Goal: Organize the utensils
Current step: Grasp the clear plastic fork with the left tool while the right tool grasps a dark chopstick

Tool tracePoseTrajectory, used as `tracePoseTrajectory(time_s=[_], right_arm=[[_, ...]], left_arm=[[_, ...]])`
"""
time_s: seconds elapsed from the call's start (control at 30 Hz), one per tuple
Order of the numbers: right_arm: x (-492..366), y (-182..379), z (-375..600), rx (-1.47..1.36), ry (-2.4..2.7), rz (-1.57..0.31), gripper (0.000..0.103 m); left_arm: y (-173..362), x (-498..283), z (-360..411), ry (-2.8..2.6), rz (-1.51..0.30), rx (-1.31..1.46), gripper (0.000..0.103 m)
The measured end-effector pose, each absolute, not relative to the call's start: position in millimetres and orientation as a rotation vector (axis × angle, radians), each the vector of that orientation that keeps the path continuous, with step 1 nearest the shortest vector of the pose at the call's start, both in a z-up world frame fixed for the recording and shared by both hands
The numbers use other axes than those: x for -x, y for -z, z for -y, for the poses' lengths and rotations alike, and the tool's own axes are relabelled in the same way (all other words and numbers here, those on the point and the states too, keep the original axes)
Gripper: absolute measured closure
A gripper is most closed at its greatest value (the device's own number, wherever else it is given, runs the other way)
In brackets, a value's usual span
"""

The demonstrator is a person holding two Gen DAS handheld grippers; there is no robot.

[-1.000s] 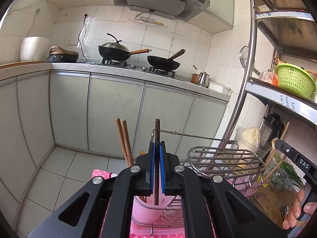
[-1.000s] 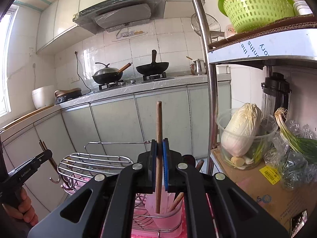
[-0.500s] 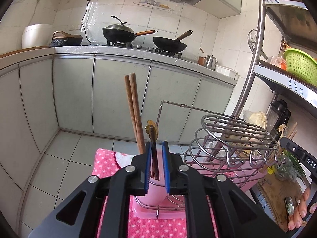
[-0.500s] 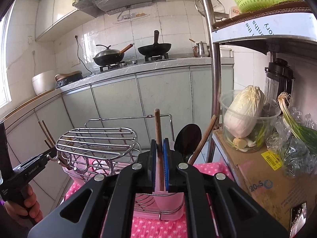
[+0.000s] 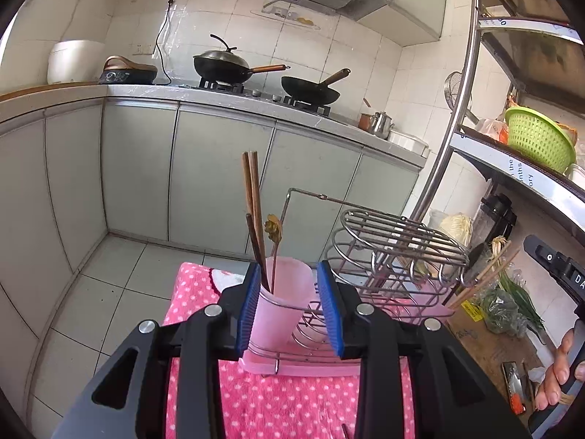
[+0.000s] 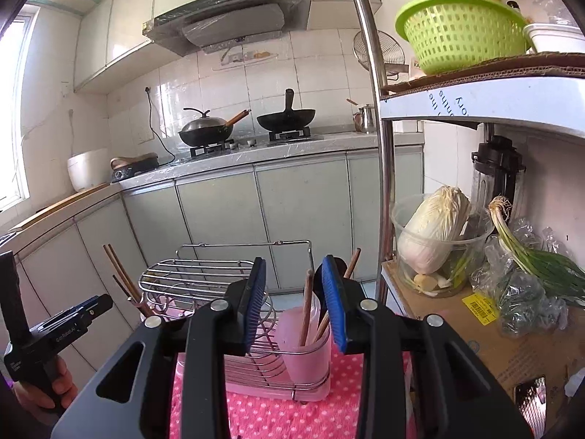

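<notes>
A pink dish rack (image 5: pixel 292 367) with a wire frame (image 5: pixel 402 234) stands on a pink dotted cloth (image 5: pixel 278 402). In the left wrist view its left pink cup (image 5: pixel 285 296) holds brown chopsticks (image 5: pixel 252 197), a dark stick (image 5: pixel 254 241) and a utensil with a decorated top (image 5: pixel 274 226). My left gripper (image 5: pixel 288 267) is just in front of that cup, jaws opening, nothing pressed between the pads. In the right wrist view the right pink cup (image 6: pixel 307 344) holds a wooden stick (image 6: pixel 306 303) and more handles. My right gripper (image 6: pixel 294 261) is opening in front of it, empty.
A steel shelf pole (image 6: pixel 384 183) rises right of the rack. A cabbage in a clear bowl (image 6: pixel 435 241), bagged spring onions (image 6: pixel 530 274) and a blender (image 6: pixel 497 172) sit on a cardboard box. A green basket (image 6: pixel 460 29) is overhead. Counter cabinets (image 5: pixel 219 168) stand behind.
Both grippers went from shut on a wooden stick to open. The sticks now stand in the pink cups, and both grippers have drawn back a little from the rack.
</notes>
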State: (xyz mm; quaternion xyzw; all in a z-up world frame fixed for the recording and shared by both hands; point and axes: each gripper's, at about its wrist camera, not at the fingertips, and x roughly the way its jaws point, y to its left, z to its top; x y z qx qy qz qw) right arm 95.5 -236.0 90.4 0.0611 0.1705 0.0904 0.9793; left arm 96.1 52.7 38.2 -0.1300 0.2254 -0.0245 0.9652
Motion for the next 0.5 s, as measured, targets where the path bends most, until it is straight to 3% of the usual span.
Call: tracePoseTrajectory(time_s=[0.23,0.5], right_arm=[[-57,-76,235,-0.162,-0.255,-0.408,0.070],[-54,-20,232,-0.235,-0.317,-0.664,0.070]], left_arm=[[-16,-70,-29,0.104,-0.562,0.222,0.072],[27,-65,-11,0.157,-0.747,0.246,0.072]])
